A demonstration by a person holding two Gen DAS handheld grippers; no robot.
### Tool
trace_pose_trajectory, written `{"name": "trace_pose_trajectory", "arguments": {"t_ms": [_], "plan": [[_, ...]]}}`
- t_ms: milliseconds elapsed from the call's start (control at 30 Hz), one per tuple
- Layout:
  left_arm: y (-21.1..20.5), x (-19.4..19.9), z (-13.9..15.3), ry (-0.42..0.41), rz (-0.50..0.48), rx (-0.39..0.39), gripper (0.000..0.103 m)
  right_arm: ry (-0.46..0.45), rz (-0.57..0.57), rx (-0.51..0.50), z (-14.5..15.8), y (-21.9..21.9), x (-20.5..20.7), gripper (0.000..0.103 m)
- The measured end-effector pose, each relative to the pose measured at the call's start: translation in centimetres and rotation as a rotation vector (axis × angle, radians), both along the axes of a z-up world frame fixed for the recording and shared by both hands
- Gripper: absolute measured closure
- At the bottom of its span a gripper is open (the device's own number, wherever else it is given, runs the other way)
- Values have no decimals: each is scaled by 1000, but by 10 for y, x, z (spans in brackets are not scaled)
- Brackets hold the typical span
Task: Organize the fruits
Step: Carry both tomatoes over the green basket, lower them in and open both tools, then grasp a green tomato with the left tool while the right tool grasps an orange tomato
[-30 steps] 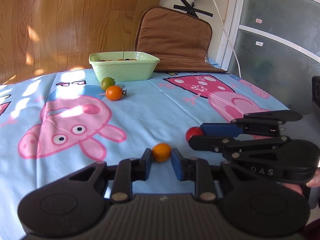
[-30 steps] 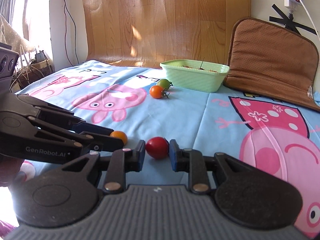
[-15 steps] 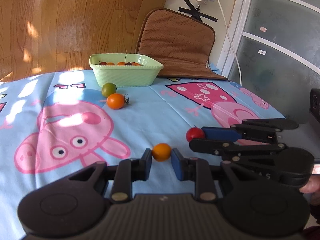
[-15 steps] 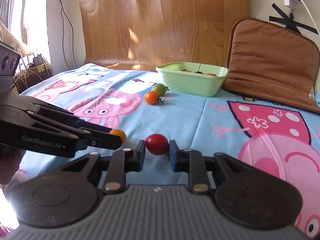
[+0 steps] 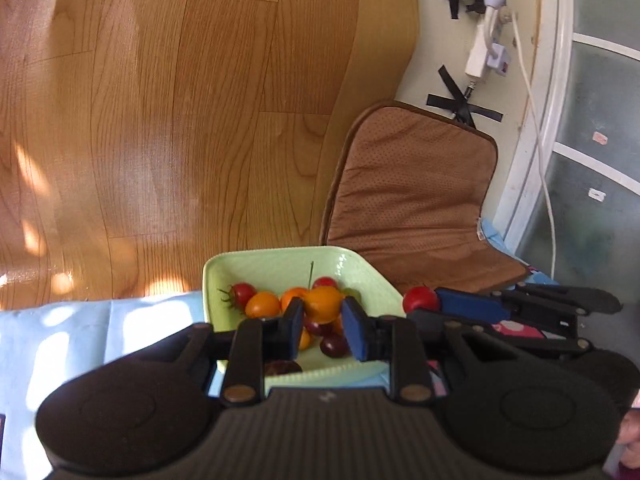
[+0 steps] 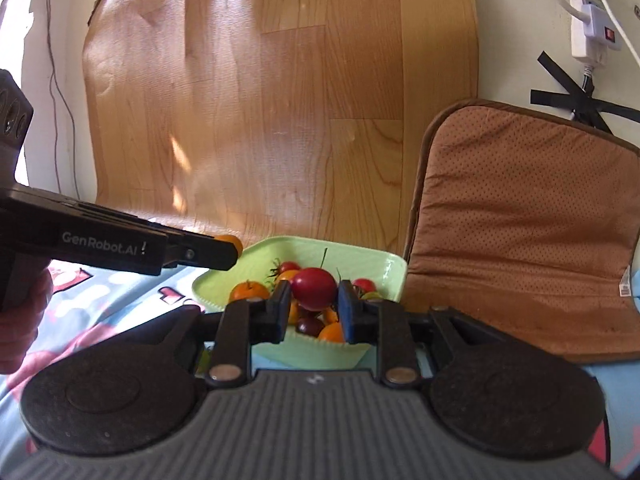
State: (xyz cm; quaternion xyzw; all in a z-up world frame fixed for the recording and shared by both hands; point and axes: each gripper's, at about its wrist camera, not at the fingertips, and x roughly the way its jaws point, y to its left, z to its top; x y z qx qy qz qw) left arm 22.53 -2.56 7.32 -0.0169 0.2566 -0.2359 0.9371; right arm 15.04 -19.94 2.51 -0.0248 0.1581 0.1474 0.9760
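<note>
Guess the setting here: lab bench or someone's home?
Likely a home. The pale green plastic basket of cherry tomatoes sits on a blue cartoon-pig bedsheet, a brown padded seat cushion leans against the wall, and a white power strip is taped up there. No lab fixtures show.

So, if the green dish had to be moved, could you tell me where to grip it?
Probably the left wall of the green dish, from above, jaws astride it: the rim stands free there and the floor inside looks bare, while the tomatoes crowd the middle. The left gripper holds an orange tomato and the right gripper a red tomato, so one must release first.
</note>
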Motion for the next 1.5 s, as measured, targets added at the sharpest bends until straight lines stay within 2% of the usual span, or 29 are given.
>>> {"name": "trace_pose_trajectory", "arguments": {"t_ms": [367,533,700,833,933,967,1033,1133,1200,1333,1433,1500], "plan": [[-16,70,-26,49,73,60,81,84,-29,27,-20,3,69,75],[-18,88,-36,91,100,55,80,104,-33,55,-27,4,85,69],[-6,67,-24,69,104,23,80,59,-26,79,-10,2,61,69],[12,35,-7,40,77,-1,80,50,36,76,-1,9,19,69],[16,25,-6,55,52,9,80,69,85,72,-9,19,-13,68],[13,25,-7,57,55,22,80,84,92,79,-13,22,-21,63],[10,26,-6,58,64,27,80,116,108,109,-21,30,-34,63],[16,25,-6,83,50,-39,80,140,127,141,-29,39,-49,63],[21,18,-9,83,41,-53,80,153,140,145,-33,44,-55,63],[34,-5,-19,80,47,-32,80,192,163,121,-41,53,-48,62],[33,-27,-30,48,25,39,79,231,175,111,-45,56,-43,61],[30,-32,-39,64,12,66,75,242,184,105,-46,58,-40,60]]}}
